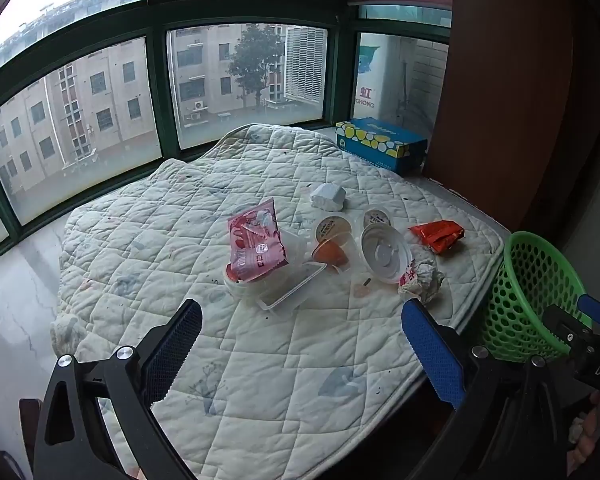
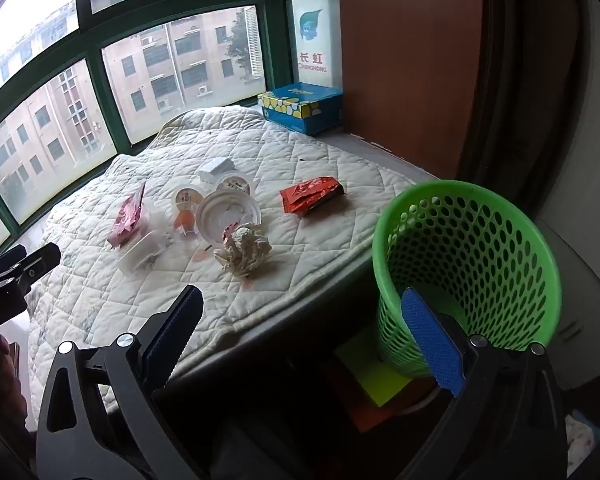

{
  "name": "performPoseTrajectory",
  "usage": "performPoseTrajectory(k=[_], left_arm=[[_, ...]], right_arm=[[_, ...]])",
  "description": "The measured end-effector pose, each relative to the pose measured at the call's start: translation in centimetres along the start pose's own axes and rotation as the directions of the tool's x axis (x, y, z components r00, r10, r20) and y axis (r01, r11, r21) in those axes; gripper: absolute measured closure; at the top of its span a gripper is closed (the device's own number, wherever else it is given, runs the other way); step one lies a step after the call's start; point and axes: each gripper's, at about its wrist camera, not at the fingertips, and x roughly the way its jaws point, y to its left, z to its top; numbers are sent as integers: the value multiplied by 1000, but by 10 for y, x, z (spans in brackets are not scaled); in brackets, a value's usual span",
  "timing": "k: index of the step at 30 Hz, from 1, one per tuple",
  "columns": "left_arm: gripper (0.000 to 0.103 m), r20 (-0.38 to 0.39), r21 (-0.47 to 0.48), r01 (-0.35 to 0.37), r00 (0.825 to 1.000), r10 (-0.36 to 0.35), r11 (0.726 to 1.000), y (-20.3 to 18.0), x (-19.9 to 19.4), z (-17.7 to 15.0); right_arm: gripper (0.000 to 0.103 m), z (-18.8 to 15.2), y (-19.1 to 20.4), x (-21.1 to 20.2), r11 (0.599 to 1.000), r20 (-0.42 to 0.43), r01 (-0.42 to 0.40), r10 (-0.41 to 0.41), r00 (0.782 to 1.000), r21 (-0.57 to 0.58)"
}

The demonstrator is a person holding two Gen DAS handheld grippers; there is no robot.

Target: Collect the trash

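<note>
Trash lies on a white quilted pad (image 1: 260, 360) on a window ledge: a pink wrapper (image 1: 254, 246) on a clear plastic container (image 1: 284, 284), small cups (image 1: 332, 240), a round white lid (image 1: 384, 254), a crumpled paper ball (image 1: 422, 280), an orange-red wrapper (image 1: 438, 234) and a white wad (image 1: 328, 197). A green mesh basket (image 2: 468, 272) stands off the pad's right edge. My left gripper (image 1: 302, 320) is open and empty, hovering before the container. My right gripper (image 2: 302, 304) is open and empty, between the pad's edge and the basket. The paper ball (image 2: 244, 250) lies ahead of it.
A blue tissue box (image 1: 380, 142) sits at the back right by a brown cabinet wall (image 1: 500, 100). Green-framed windows (image 1: 160, 92) border the ledge at the back and left. Yellow and orange items (image 2: 372, 388) lie under the basket.
</note>
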Motion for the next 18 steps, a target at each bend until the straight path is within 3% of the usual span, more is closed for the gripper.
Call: performPoseTrajectory(k=[18], left_arm=[[6,-16,-1,-19,1000,19,1000,2,4,2]], right_arm=[[5,-1,-3,2,1000,-8,2,-2,1000,18]])
